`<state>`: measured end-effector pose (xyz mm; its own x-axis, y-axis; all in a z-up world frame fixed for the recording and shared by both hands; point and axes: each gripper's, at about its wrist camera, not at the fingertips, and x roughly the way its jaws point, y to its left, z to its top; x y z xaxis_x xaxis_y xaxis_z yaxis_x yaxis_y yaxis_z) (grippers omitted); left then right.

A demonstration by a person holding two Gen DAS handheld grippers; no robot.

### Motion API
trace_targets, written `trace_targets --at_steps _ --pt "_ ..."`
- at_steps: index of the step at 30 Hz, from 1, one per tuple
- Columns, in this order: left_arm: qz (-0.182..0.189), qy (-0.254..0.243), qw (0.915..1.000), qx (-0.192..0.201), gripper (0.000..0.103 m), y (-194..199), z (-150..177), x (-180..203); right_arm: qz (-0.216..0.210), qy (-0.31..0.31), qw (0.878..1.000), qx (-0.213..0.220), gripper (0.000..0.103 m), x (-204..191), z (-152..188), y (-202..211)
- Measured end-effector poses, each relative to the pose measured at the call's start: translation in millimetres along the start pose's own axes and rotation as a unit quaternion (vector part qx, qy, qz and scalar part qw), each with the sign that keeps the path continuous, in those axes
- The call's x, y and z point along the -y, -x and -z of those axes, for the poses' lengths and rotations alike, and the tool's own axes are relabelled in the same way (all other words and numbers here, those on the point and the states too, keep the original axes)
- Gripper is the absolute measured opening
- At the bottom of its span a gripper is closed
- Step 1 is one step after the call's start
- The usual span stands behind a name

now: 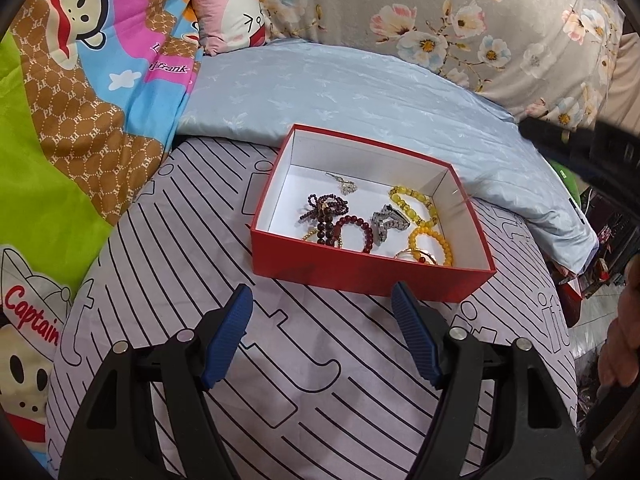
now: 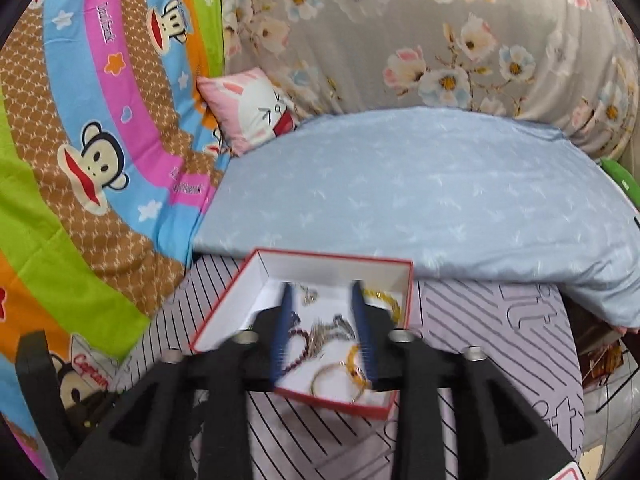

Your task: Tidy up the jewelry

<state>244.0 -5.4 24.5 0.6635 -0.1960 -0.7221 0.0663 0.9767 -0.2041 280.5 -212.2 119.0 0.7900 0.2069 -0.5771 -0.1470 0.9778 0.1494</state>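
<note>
A red box (image 1: 360, 276) with a white inside sits on a striped sheet (image 1: 160, 280). It holds dark red bead bracelets (image 1: 356, 230), yellow bead bracelets (image 1: 434, 240), a silver watch (image 1: 388, 222) and a small silver piece (image 1: 344, 184). My left gripper (image 1: 322, 300) is open and empty, just short of the box's near wall. My right gripper (image 2: 322, 292) is open above the box (image 2: 224, 316), its blue fingers (image 2: 362, 320) over the watch (image 2: 328, 332) and bracelets (image 2: 352, 360). It holds nothing that I can see.
A folded light blue quilt (image 1: 360, 92) lies behind the box. A cartoon monkey blanket (image 1: 80, 100) is at the left, a pink pillow (image 1: 232, 8) and a floral cover (image 1: 480, 12) at the back. The bed edge drops off at the right.
</note>
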Motion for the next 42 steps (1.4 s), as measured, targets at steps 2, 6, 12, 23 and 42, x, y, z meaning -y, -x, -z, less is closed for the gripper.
trace_targets --at_steps 2,6,12,23,42 --pt "-0.001 0.0 1.0 0.001 0.068 2 0 -2 -0.004 0.002 1.0 0.006 0.044 -5 0 5" --pt "-0.001 0.004 1.0 0.004 0.068 4 -1 -2 -0.008 0.005 1.0 -0.001 0.045 -10 14 11" --pt "-0.017 -0.004 0.9998 0.007 0.068 11 0 5 0.013 0.01 0.999 -0.03 0.051 -14 49 13" --pt "-0.048 -0.018 0.9985 0.019 0.071 29 -2 19 0.058 0.004 0.998 -0.039 0.066 -15 79 30" --pt "-0.083 -0.032 0.9951 0.042 0.076 45 -3 36 0.066 -0.023 0.997 -0.029 0.073 -6 82 53"
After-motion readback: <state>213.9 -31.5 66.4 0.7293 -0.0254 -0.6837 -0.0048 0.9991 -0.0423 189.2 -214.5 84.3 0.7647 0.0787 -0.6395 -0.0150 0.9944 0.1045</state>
